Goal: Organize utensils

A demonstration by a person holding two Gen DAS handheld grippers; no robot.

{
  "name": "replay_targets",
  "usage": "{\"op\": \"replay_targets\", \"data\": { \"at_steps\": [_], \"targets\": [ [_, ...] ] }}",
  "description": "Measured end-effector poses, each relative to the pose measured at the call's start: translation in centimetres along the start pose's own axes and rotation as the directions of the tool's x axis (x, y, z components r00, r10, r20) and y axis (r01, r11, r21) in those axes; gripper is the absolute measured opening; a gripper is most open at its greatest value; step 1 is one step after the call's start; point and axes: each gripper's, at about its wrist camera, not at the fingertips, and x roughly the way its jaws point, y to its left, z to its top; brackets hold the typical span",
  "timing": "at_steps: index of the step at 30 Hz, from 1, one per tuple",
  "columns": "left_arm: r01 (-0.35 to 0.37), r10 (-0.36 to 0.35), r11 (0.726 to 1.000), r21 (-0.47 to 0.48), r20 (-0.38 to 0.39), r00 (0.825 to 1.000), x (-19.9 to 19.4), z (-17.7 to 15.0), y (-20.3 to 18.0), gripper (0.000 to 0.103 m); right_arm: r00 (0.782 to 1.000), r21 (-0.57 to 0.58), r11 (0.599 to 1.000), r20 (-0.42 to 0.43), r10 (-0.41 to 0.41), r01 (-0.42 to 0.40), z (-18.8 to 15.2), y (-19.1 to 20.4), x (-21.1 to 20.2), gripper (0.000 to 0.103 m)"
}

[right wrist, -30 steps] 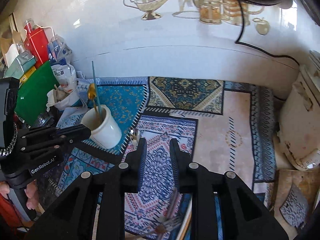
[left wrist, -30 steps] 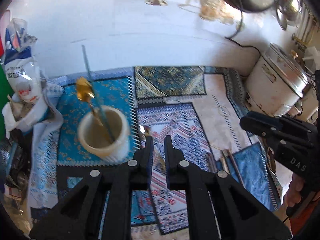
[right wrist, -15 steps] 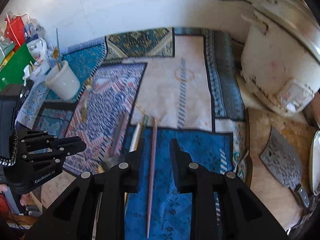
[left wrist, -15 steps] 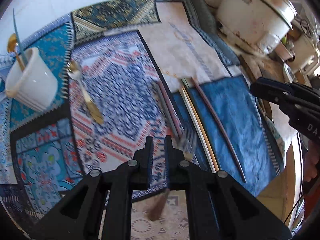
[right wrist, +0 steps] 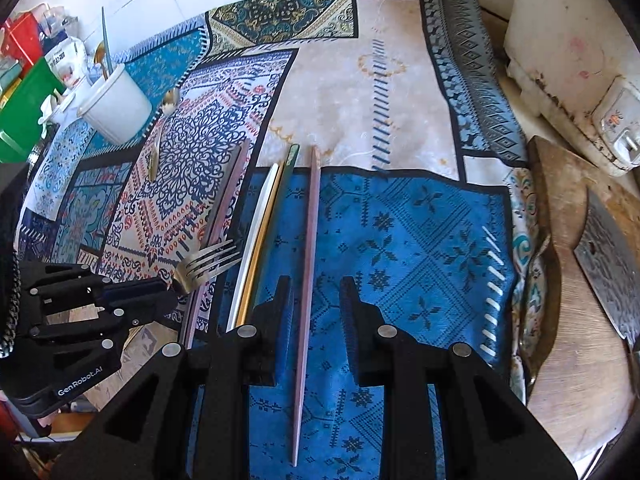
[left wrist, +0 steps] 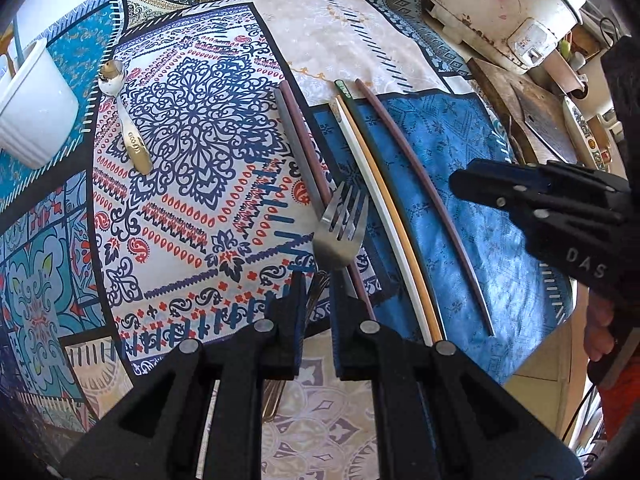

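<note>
The patterned cloth (left wrist: 192, 128) covered the counter, with a white rice cooker (left wrist: 500, 4) at its far right and a white cup (left wrist: 32, 112) at its far left holding a gold spoon. My right gripper (right wrist: 316, 300) hovered with its jaws a modest gap apart, a long maroon chopstick (right wrist: 308, 280) lying between them on the blue patch, not visibly pressed by either pad. That chopstick ran near to far, its thin tip toward me. My left gripper (left wrist: 318, 292) had its jaws nearly together, closed on the handle of a silver fork (left wrist: 340, 232), whose tines pointed away from me and a little right, over a second maroon chopstick (left wrist: 304, 136). Just right of the fork lay white, yellow and green chopsticks (left wrist: 380, 200), side by side, also near to far. A silver spoon (left wrist: 124, 116) lay beside the cup. Compared with a second earlier, both views had tipped down from the wall and cup to these utensils.
</note>
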Motion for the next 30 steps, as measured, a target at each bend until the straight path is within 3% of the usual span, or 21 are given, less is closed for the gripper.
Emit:
{"op": "replay_targets", "data": {
  "at_steps": [7,18,22,30],
  "targets": [
    [-0.047,0.049,0.997,0.058,-0.024,0.999,0.6,0.1,-0.7,0.010,0.999,-0.015,1.000,-0.032,0.022,-0.022,0.4,0.4,1.3,0.021],
    [0.003,-0.002,0.999,0.035,-0.023,1.000,0.6,0.7,0.2,0.010,0.998,-0.030,0.998,-0.053,0.046,-0.048,1.8,0.7,3.0,0.020],
    [0.016,-0.015,1.000,0.019,-0.020,1.000,0.7,0.6,0.3,0.009,0.999,-0.036,0.999,-0.046,0.025,-0.027,2.3,1.0,3.4,0.007],
    [0.024,-0.024,1.000,-0.009,-0.027,0.999,0.7,1.0,0.3,0.005,0.997,0.022,0.998,-0.052,0.059,-0.058,2.7,0.2,3.3,0.005]
  ]
}}
